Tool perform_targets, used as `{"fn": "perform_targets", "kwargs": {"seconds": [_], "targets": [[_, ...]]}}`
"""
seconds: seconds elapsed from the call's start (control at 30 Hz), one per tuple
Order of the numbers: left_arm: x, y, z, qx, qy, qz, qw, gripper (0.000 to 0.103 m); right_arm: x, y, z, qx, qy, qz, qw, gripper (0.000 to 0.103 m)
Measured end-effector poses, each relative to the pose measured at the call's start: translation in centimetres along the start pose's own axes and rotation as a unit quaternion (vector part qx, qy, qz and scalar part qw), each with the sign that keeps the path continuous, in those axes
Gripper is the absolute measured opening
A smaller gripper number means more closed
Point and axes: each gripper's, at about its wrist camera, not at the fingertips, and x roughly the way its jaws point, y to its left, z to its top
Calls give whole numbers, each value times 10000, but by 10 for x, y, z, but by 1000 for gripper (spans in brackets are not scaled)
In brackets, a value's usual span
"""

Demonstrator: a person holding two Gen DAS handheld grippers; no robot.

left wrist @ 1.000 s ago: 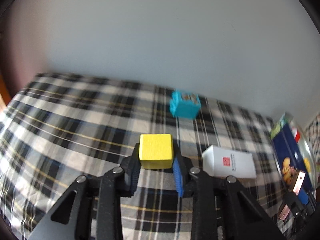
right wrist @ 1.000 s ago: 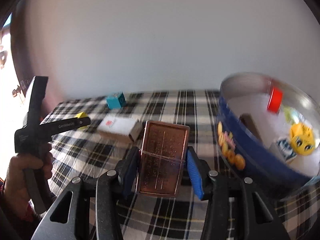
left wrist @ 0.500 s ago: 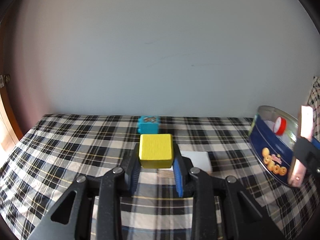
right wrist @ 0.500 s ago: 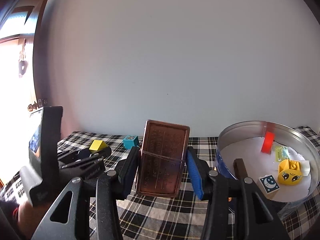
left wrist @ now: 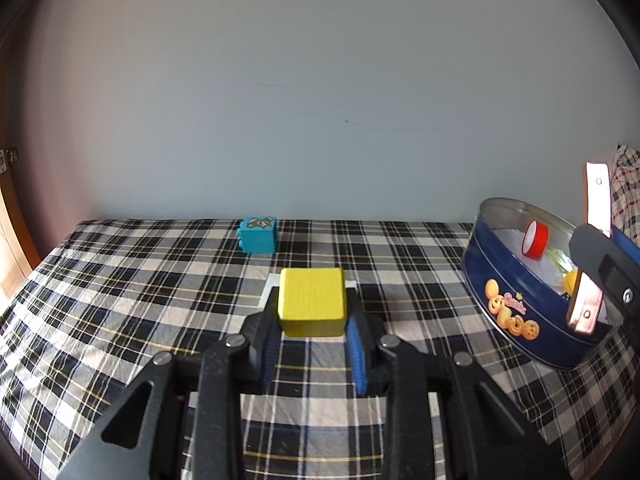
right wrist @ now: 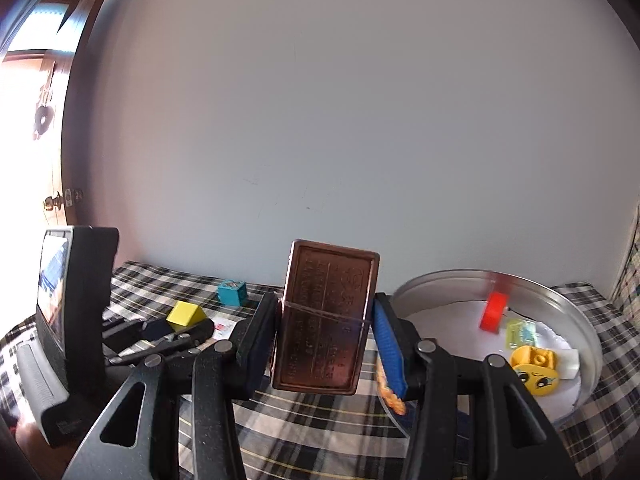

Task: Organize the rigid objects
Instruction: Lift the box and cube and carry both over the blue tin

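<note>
In the left wrist view we see the left gripper [left wrist: 312, 344] pinching a yellow block [left wrist: 311, 306] between its two fingers, lifted above the checked cloth [left wrist: 120, 280]. A white box [left wrist: 270, 285] lies on the cloth directly behind the block, mostly hidden by it. Farther back, near the wall, a teal block [left wrist: 258, 234] rests on the cloth. At the right edge stands a round blue tin [left wrist: 516, 312], open at the top, with a red ring [left wrist: 535, 238] inside.

In the right wrist view we see the right gripper [right wrist: 326, 344] pinching a copper-coloured plate [right wrist: 325, 322], held upright and slightly tilted between the blue pads [right wrist: 388, 344]. We note a thin band wrapped across the plate's middle. The tin [right wrist: 588, 344] sits just to the right of the gripper; its floor holds the red ring [right wrist: 494, 311], a yellow face toy [right wrist: 535, 368] and a small greenish piece [right wrist: 520, 332]. To the left we see the left gripper [right wrist: 172, 330] with the yellow block [right wrist: 185, 313] in its grasp, and the teal block [right wrist: 232, 292] behind it.
</note>
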Motion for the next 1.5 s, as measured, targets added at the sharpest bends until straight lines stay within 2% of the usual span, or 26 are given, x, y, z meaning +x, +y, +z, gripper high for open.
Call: {"fn": "perform_targets", "kwargs": {"seconds": [0.2,0.77,1.13,1.5], "targets": [[-3,-8,-2,1,-20,3,10000,27,-5,-25,-3,29,-2,-166,9999,50],[-3,-37,2,119,-37,-75,9999,27,-22,-53,2,60,-160,-453,9988,50],[0,-70,11,196,-140,-264,9994,27,-30,-88,6,207,-264,-696,9970,50],[1,-99,25,177,-328,-522,9979,27,-45,-152,13,557,-451,-1326,9886,50]]}}
